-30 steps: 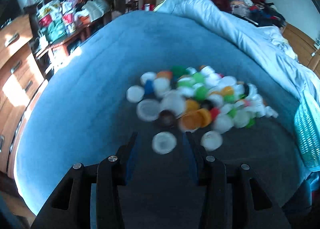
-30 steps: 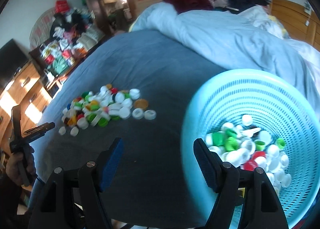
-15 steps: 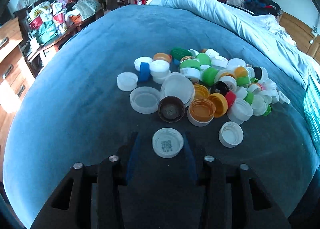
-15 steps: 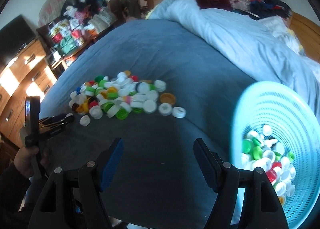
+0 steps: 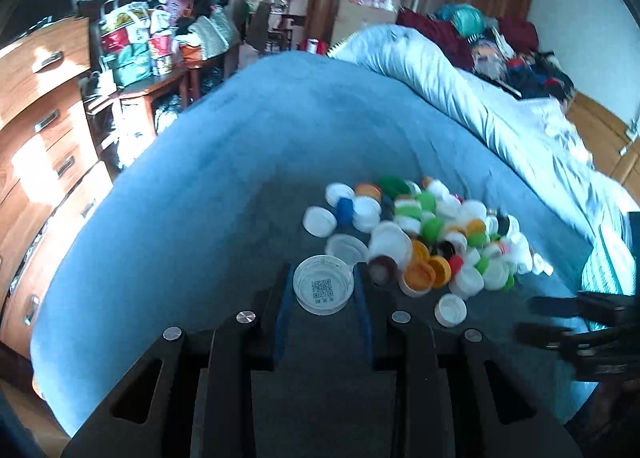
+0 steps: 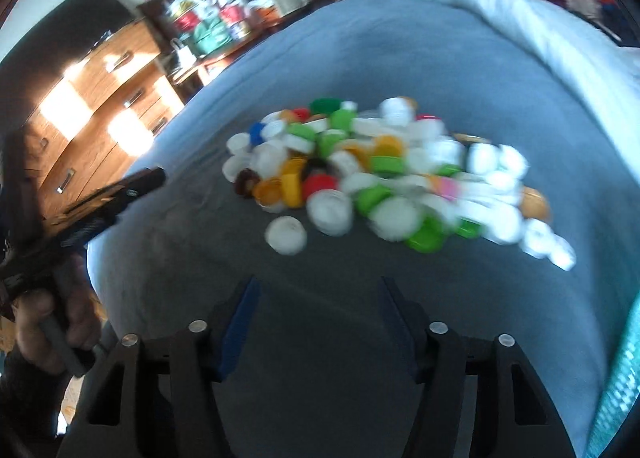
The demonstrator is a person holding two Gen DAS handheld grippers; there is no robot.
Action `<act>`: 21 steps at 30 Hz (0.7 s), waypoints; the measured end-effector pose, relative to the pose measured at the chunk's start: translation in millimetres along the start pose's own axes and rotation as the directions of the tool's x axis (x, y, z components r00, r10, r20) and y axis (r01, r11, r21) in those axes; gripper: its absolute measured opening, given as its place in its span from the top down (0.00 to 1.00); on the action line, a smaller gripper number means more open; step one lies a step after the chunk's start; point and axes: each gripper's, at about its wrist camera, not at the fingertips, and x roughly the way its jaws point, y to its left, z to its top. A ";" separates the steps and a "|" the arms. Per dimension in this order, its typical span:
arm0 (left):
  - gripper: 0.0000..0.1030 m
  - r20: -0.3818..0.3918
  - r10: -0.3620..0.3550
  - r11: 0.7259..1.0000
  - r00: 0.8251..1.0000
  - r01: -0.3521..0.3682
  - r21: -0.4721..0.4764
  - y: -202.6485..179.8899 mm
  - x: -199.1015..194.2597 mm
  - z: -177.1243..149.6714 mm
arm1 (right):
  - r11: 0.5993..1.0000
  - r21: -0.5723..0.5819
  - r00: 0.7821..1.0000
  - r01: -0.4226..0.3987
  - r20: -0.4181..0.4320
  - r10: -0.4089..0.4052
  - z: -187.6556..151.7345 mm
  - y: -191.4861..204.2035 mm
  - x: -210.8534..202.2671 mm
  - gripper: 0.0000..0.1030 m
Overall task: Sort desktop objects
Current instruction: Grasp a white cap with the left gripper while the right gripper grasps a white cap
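Between the left gripper's [image 5: 323, 290] blue-padded fingers [image 5: 282, 308]: the round white plastic cap with a printed QR code [image 5: 323, 290] is sitting clamped, open side up.

At 12 o'clock from the left tool, the pads are pressing both sides of this cap; being round, it is offering no long axis to align, and it is appearing to ride clear of the blue-grey bedspread [image 5: 192, 194]. The mixed pile of coloured plastic bottle caps [image 5: 424, 234] is lying at 1 o'clock, just beyond the fingertips; the turquoise perforated plastic basket [image 5: 602, 270] is showing at 3 o'clock, well apart. The coming move is probably depending on swinging the left hand rightward toward that basket. The right gripper [image 6: 318, 322] is hovering spread wide and empty, level over the bedspread, with the pile near at 12 o'clock and a small white cap [image 6: 286, 235] nearest it.
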 end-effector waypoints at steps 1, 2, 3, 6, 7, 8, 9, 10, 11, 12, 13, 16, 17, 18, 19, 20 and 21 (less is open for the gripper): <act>0.76 0.001 0.002 1.000 1.000 -0.002 -0.003 2.1 0.3 0.0 | 1.000 -0.004 1.000 -0.006 -0.008 0.006 5.2 4.4 10.6 0.38; 0.76 -0.001 0.001 1.000 1.000 -0.001 -0.010 4.4 0.4 -0.3 | 1.000 -0.009 1.000 -0.010 -0.016 0.010 9.1 8.1 18.2 0.39; 0.76 -0.005 -0.002 1.000 1.000 0.001 -0.020 6.3 1.3 -1.0 | 1.000 -0.019 1.000 -0.009 -0.031 0.008 13.8 13.1 28.9 0.40; 0.76 -0.013 -0.010 1.000 1.000 0.009 -0.024 6.7 4.5 -3.7 | 0.999 -0.037 0.998 0.000 -0.059 -0.002 18.0 21.5 49.0 0.47; 0.76 -0.016 -0.012 1.000 1.000 0.011 -0.024 6.4 5.5 -4.5 | 0.999 -0.043 0.998 0.012 -0.067 -0.015 18.5 23.4 54.3 0.48; 0.76 -0.017 -0.014 1.000 1.000 0.013 -0.024 6.7 5.2 -6.0 | 0.998 -0.050 0.997 0.026 -0.075 -0.030 18.6 24.4 59.1 0.48; 0.76 -0.019 -0.018 1.000 1.000 0.018 -0.025 6.8 6.0 -6.3 | 0.997 -0.058 0.996 0.042 -0.081 -0.046 17.0 25.3 63.3 0.51; 0.76 -0.020 -0.022 0.999 1.000 0.021 -0.025 6.9 6.0 -5.8 | 0.996 -0.071 0.995 0.061 -0.078 -0.066 16.3 26.6 66.5 0.54; 0.76 -0.021 -0.025 0.999 0.999 0.025 -0.027 6.6 6.8 -5.4 | 0.994 -0.083 0.994 0.073 -0.072 -0.079 16.2 27.3 67.7 0.55; 0.76 -0.021 -0.030 0.999 0.999 0.030 -0.028 6.0 5.9 -5.4 | 0.992 -0.093 0.993 0.087 -0.066 -0.094 16.7 28.4 68.5 0.59; 0.76 -0.021 -0.033 0.999 0.999 0.033 -0.028 5.8 4.7 -6.0 | 0.991 -0.097 0.993 0.094 -0.062 -0.100 16.9 28.1 68.0 0.64; 0.76 -0.021 -0.036 0.999 0.999 0.035 -0.027 4.1 3.7 -5.1 | 0.989 -0.103 0.992 0.110 -0.045 -0.116 17.9 26.1 63.1 0.69; 0.76 -0.019 -0.035 0.999 0.999 0.035 -0.025 2.2 2.1 -4.3 | 0.989 -0.098 0.993 0.111 -0.039 -0.116 17.6 25.4 60.1 0.69; 0.76 -0.015 -0.038 0.999 0.999 0.037 -0.022 1.0 -0.1 -3.6 | 0.990 -0.089 0.993 0.109 -0.030 -0.112 16.8 24.3 53.8 0.69; 0.76 -0.011 -0.038 0.999 0.999 0.038 -0.017 -0.8 -2.4 -3.2 | 0.991 -0.082 0.994 0.107 -0.022 -0.109 16.9 24.2 49.4 0.69; 0.76 -0.004 -0.035 0.999 0.999 0.035 -0.010 -3.5 -5.2 -2.4 | 0.992 -0.075 0.994 0.105 -0.009 -0.106 17.0 24.2 42.6 0.69; 0.76 0.006 -0.034 0.999 0.999 0.034 0.000 -8.2 -9.4 -0.9 | 0.992 -0.069 0.995 0.104 0.016 -0.103 17.4 25.9 30.4 0.69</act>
